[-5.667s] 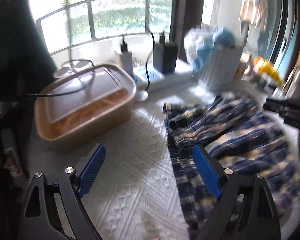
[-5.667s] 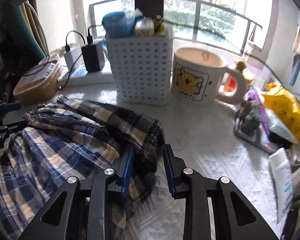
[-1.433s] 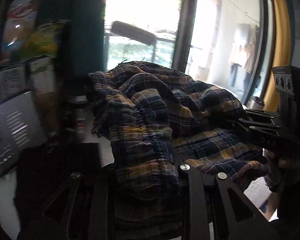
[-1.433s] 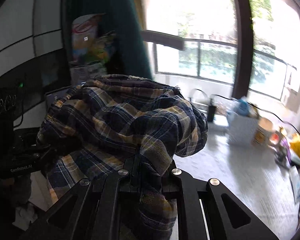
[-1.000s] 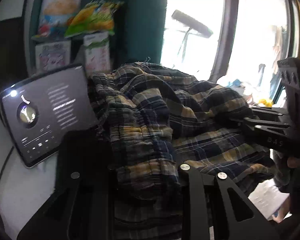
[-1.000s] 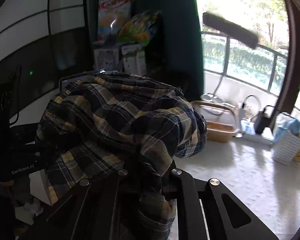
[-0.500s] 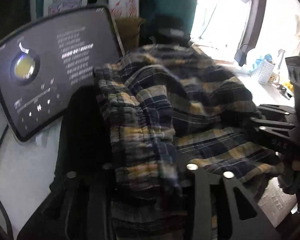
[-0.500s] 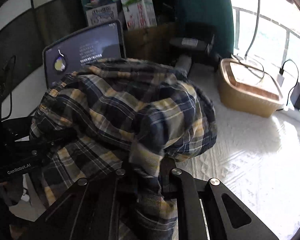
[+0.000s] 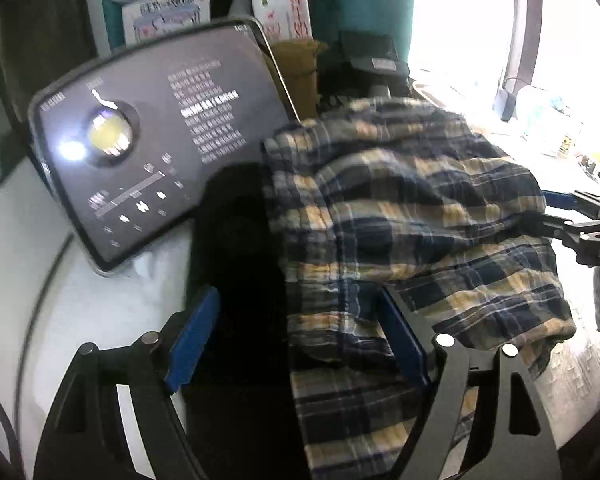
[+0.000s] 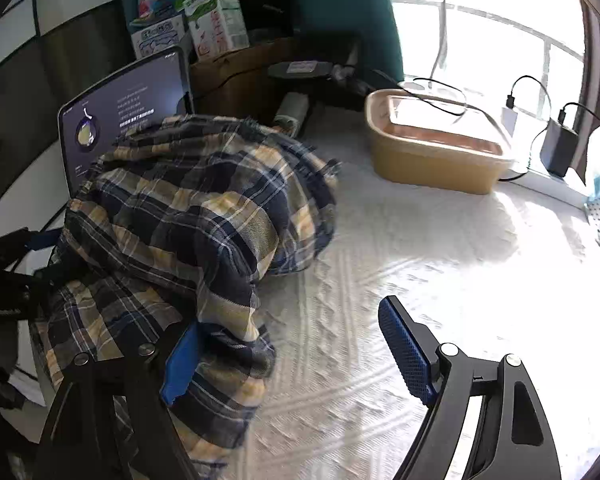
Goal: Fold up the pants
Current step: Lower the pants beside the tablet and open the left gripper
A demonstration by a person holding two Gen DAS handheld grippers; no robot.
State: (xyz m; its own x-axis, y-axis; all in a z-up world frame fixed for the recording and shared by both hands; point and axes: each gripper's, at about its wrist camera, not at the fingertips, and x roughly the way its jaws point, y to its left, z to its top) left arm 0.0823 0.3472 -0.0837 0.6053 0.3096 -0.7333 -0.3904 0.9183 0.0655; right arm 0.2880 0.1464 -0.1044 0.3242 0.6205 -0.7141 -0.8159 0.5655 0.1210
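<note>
White quilted tabletop, window behind. Plaid pants heaped at its left edge. My left gripper and right gripper: both spread, flanking the near hem.

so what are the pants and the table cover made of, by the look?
Pants: soft woven cloth, likely cotton flannel; matte plaid, drapes in loose folds. Table cover: white quilted or embossed textile, going by its raised pattern, though it could be textured vinyl.
</note>
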